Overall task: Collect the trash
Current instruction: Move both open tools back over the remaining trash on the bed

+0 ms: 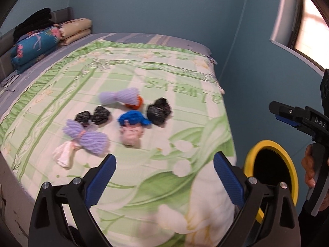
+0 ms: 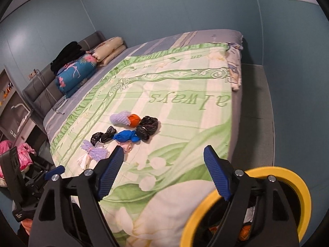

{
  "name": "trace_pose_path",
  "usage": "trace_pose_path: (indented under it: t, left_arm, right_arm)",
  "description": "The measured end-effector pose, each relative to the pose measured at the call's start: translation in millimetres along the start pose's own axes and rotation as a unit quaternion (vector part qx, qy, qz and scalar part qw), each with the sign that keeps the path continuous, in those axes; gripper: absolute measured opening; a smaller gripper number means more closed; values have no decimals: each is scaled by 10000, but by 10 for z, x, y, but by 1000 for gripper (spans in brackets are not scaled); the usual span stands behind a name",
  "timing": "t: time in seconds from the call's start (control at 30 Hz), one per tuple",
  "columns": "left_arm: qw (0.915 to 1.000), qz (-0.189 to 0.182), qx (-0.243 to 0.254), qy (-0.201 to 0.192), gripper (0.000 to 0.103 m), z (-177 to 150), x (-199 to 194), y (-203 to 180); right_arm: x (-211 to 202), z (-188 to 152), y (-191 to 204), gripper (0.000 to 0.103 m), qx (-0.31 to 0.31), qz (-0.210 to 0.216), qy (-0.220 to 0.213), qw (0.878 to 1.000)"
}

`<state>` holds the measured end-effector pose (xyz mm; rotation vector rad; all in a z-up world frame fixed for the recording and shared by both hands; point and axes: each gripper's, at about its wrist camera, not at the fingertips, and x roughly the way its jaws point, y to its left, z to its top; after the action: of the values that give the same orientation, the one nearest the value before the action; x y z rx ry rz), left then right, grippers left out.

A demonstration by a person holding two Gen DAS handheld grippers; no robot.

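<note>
My left claw and right claw both hang wide open, empty, above the bed. The trash cluster lies mid-blanket: purple foam nets, black bags, a blue bag, well ahead of my fingertips. The yellow-rimmed bin stands beside the bed's near corner.

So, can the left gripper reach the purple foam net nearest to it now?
Probably yes. The left gripper is open, and only bare bedspread lies between it and the purple foam net.
</note>
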<state>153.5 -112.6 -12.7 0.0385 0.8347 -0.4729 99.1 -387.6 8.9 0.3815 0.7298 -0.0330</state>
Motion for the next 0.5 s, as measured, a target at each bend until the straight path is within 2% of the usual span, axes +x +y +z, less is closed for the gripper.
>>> trace_pose_path:
  t: [0.23, 0.5]
  left_arm:
    - [9987, 377, -338, -102, 92, 50, 19, 558]
    - [9949, 631, -785, 35, 92, 32, 192, 1138]
  right_arm:
    - [470, 111, 361, 77, -148, 95, 257, 9995]
    - [1068, 169, 696, 77, -295, 103, 687, 9971]
